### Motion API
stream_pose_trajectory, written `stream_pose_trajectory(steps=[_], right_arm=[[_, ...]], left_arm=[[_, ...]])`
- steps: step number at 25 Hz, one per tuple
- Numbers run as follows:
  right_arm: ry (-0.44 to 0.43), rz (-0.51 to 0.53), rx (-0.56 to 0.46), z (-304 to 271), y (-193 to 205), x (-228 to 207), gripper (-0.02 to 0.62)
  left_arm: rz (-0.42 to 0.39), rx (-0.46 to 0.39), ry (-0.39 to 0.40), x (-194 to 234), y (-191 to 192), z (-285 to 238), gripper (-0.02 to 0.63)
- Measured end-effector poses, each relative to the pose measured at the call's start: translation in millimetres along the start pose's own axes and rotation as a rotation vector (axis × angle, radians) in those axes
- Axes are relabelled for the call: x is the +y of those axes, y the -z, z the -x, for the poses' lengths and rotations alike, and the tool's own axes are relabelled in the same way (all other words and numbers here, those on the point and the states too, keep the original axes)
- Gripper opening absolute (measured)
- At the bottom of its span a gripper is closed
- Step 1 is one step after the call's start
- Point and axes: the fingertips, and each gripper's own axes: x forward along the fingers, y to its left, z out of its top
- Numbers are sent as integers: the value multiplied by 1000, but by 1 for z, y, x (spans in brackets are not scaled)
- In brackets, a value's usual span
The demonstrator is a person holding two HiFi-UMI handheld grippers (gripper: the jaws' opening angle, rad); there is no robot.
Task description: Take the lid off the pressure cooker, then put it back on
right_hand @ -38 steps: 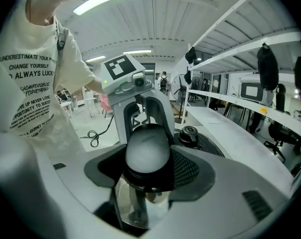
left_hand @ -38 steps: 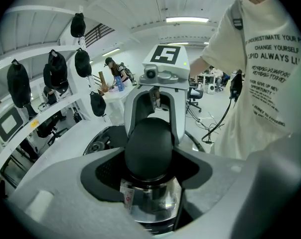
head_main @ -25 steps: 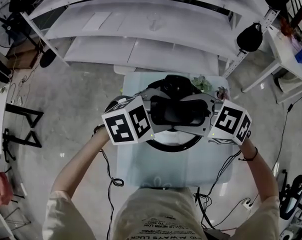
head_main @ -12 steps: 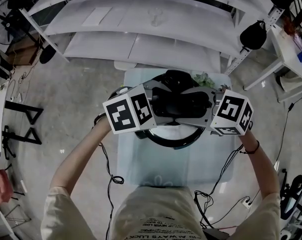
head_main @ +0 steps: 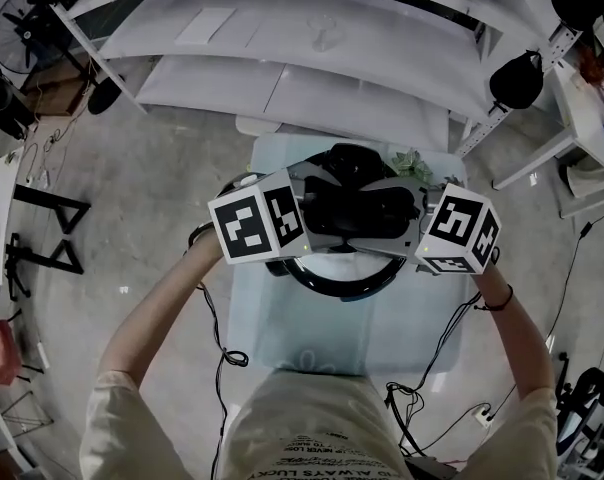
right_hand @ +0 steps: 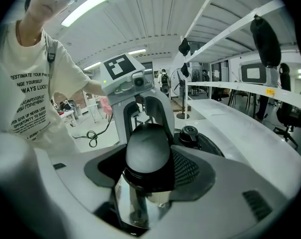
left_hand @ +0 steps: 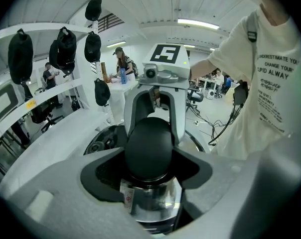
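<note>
Floor: bare grey concrete all round you. Small pale glass-top table directly in front of you. Far side: long white curved benches, two tiers. Far right: slanted white post with black cap-like things hung on it, white side table beyond. Your left: black trestle legs, fan in far-left corner. Loose black cables on floor near you. Overhead: white ribbed ceiling, strip lights lit. People at desks, far background.
</note>
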Motion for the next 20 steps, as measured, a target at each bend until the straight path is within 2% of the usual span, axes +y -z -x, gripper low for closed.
stream_pose_trajectory(steps=[20], right_arm=[[-50, -9, -1, -7, 13, -6, 275]], left_arm=[[52, 19, 2, 3, 9, -12, 291]])
